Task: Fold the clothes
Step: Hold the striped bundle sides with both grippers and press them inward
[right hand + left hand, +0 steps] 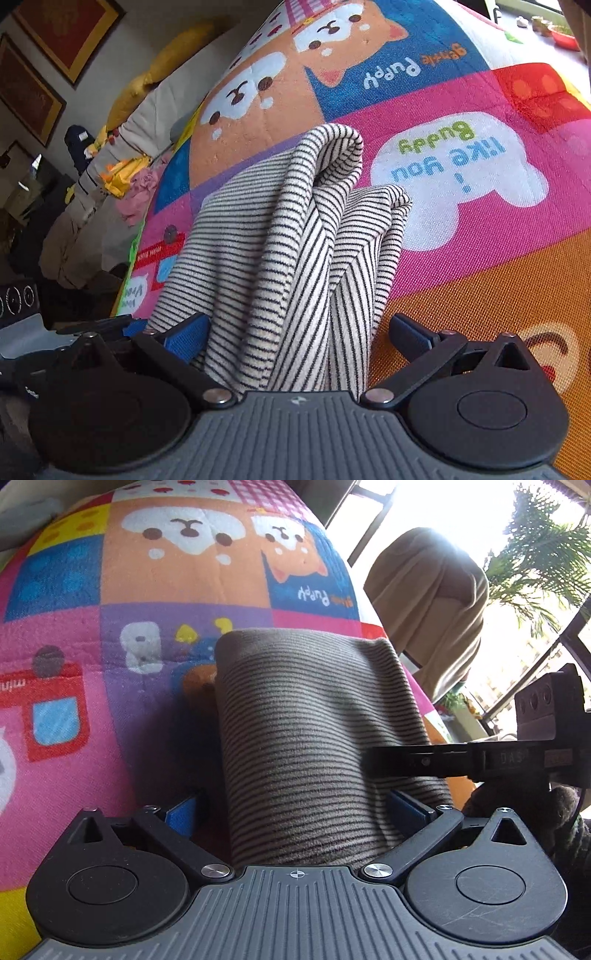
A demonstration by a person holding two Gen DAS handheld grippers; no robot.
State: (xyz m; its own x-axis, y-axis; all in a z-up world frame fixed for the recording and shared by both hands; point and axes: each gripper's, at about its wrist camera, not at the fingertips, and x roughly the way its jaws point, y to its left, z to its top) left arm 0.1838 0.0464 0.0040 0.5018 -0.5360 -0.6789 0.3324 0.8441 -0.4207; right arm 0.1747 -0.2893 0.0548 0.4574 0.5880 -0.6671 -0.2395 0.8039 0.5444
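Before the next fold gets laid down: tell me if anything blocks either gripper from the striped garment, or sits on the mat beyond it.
Nothing visible does. The striped garment already lies between the open fingers of the left gripper and right gripper. The cartoon mat beyond it shows only print.

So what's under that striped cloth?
The striped cloth lies on a colourful cartoon blanket, which shows all around it, with puppy pictures beyond. What the blanket itself covers can't be seen, and the cloth hides the patch directly beneath it.
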